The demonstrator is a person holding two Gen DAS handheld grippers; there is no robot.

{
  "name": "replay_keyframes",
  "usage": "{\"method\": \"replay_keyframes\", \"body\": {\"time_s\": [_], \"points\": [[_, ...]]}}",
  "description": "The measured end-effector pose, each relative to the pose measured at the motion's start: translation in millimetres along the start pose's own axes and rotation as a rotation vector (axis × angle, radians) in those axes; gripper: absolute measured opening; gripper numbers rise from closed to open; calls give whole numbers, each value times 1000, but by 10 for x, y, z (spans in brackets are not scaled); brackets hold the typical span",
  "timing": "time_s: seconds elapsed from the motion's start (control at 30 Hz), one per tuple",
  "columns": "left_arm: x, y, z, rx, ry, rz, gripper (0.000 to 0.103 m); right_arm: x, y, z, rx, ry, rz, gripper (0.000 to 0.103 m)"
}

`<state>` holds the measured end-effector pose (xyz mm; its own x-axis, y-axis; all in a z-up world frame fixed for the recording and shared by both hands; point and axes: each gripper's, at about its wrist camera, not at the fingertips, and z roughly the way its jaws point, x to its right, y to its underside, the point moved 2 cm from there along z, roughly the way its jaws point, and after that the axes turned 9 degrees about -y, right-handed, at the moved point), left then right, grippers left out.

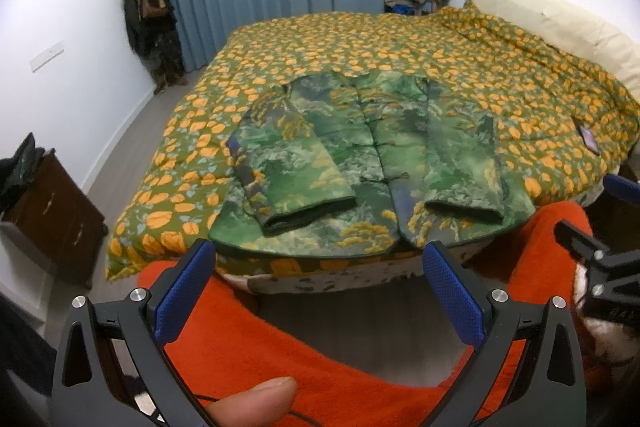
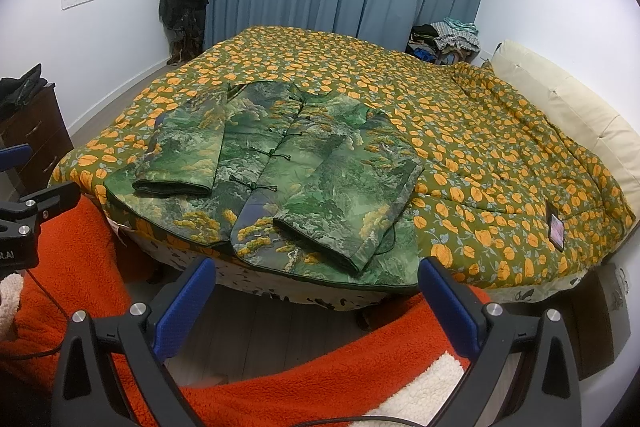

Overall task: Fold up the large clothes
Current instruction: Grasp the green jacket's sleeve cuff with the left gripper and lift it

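A green landscape-print padded jacket (image 1: pixel 360 163) lies flat, front up, at the near edge of the bed, both sleeves folded in over its body. It also shows in the right wrist view (image 2: pixel 280 179). My left gripper (image 1: pixel 320 267) is open and empty, held back from the bed just short of the jacket's hem. My right gripper (image 2: pixel 316 283) is open and empty, also just off the hem. Each gripper shows at the other view's edge: the right one (image 1: pixel 600 267), the left one (image 2: pixel 24 219).
The bed wears a green quilt with orange flowers (image 2: pixel 460 131). A phone (image 2: pixel 556 227) lies on its right side. A cream headboard (image 2: pixel 568 107) stands at right, a dark dresser (image 1: pixel 52 211) at left. Orange fleece (image 2: pixel 300 379) is below the grippers.
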<state>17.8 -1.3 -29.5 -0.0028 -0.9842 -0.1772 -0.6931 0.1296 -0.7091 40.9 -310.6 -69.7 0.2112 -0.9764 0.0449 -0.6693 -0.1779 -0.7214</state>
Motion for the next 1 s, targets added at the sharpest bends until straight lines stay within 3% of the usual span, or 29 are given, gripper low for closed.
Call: {"method": "replay_keyframes", "body": {"time_s": [0.1,0.2,0.33,0.43,0.5,0.6,0.8,0.87,0.93,1.0], "points": [[-44,-30,69,49,-73,47,103,135,-86,-28,38,-56,12,103],[-137,-62,305,32,-134,93,103,317,-250,1,95,-62,-18,103],[-270,-175,607,5,-96,78,103,537,-566,249,151,-17,-132,103],[-244,-274,849,24,-54,128,103,632,-613,769,33,-90,-222,103],[-133,-304,1091,26,7,226,103,608,-505,1117,-39,-162,-279,103],[61,-270,1511,-32,42,327,103,448,-255,1608,-162,-237,-359,102],[200,-220,2175,-168,105,321,102,345,47,2418,-290,-160,-447,101],[223,-203,2259,-182,119,312,102,445,72,2551,-332,-164,-408,88],[216,-178,2308,-192,126,318,102,576,9,2487,-342,-217,-316,37],[206,-149,2361,-203,131,336,102,728,-115,2266,-299,-206,-258,14]]}}
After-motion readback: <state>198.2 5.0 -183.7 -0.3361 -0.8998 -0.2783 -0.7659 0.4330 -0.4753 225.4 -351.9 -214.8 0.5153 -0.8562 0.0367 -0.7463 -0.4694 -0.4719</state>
